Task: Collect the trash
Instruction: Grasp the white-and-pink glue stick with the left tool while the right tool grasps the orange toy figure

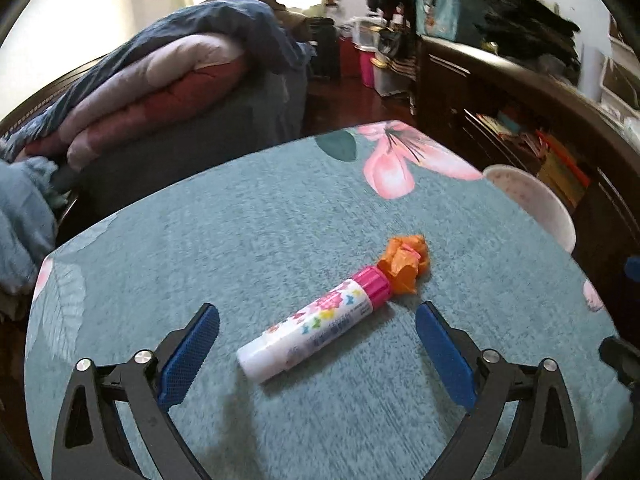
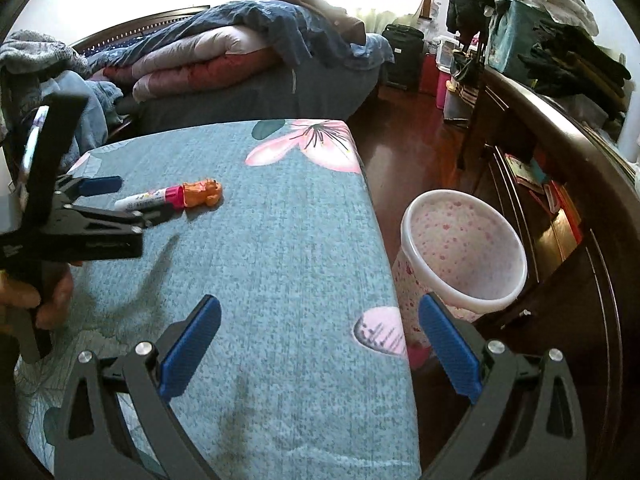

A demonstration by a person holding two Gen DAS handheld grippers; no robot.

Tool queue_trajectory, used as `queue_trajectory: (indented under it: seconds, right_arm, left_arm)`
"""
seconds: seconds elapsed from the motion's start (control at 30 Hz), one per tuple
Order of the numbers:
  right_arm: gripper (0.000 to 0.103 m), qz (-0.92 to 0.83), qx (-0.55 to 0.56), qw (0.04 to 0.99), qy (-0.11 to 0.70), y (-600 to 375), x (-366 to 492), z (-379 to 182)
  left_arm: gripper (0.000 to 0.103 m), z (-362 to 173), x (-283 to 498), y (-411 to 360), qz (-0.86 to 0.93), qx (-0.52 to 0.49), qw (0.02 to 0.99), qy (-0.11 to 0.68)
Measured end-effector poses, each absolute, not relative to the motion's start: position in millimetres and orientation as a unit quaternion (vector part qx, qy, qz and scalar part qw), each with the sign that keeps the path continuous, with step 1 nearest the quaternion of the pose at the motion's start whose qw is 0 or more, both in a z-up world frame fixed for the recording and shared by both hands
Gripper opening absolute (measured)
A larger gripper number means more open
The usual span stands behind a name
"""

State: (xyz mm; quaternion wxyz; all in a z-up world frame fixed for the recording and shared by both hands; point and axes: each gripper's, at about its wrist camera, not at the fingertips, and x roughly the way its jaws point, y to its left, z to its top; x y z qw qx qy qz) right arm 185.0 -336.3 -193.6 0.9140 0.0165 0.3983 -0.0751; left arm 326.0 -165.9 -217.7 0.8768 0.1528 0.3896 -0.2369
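Note:
A white tube with a pink cap (image 1: 316,326) lies on the teal flowered tablecloth (image 1: 240,220), its cap touching a crumpled orange wrapper (image 1: 404,266). My left gripper (image 1: 318,344) is open, hovering low with the tube between its blue fingers (image 1: 188,354). In the right wrist view the tube (image 2: 148,199) and wrapper (image 2: 202,193) lie at the far left, with the left gripper (image 2: 120,198) around the tube. My right gripper (image 2: 320,344) is open and empty over the table's right edge. A white bin with pink spots (image 2: 464,252) stands on the floor right of the table.
The bin's rim (image 1: 532,204) shows past the table's right edge. A bed with folded quilts (image 2: 240,56) stands behind the table. A dark wooden cabinet (image 2: 560,208) with clothes piled on top runs along the right. Wooden floor (image 2: 412,148) lies between.

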Motion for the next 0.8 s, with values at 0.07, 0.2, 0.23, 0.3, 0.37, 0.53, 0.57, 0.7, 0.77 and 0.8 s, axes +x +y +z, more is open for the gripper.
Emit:
queue_trajectory:
  seconds: [0.07,0.2,0.23,0.3,0.37,0.53,0.57,0.7,0.77,0.8]
  right_arm:
    - [0.099,-0.075,0.016,0.913,0.4,-335,188,-194]
    - [0.099,-0.07,0.02,0.912,0.404,-331,193,-193]
    - [0.099,-0.068,0.022,0.912,0.404,-329,195,-192]
    - [0.099,-0.063,0.025,0.913,0.403,-325,198,-190]
    - [0.099,-0.058,0.024,0.914,0.4,-321,202,-186]
    - [0.099,-0.05,0.019,0.915,0.399,-305,223,-180]
    - [0.099,-0.047,0.019,0.915,0.4,-302,228,-179]
    - [0.099,-0.033,0.016,0.913,0.406,-285,260,-184]
    - [0.099,-0.028,0.006,0.91,0.414,-276,280,-191]
    - [0.099,-0.028,0.002,0.908,0.417,-273,288,-194]
  left_arm:
    - [0.081,-223,328,-168,-0.245,0.157,0.87,0.398]
    - [0.054,-223,326,-167,-0.251,0.159,0.868,0.397]
    - [0.051,-223,325,-166,-0.25,0.16,0.869,0.396]
    - [0.051,-223,323,-163,-0.25,0.161,0.869,0.395]
    - [0.05,-223,320,-159,-0.244,0.161,0.871,0.395]
    - [0.022,-218,321,-130,-0.21,0.122,0.877,0.415]
    - [0.022,-216,321,-122,-0.2,0.113,0.881,0.414]
    - [0.022,-202,314,-82,-0.161,0.079,0.899,0.4]
    - [0.022,-197,312,-67,-0.143,0.07,0.906,0.392]
    - [0.023,-194,311,-60,-0.135,0.068,0.909,0.388]
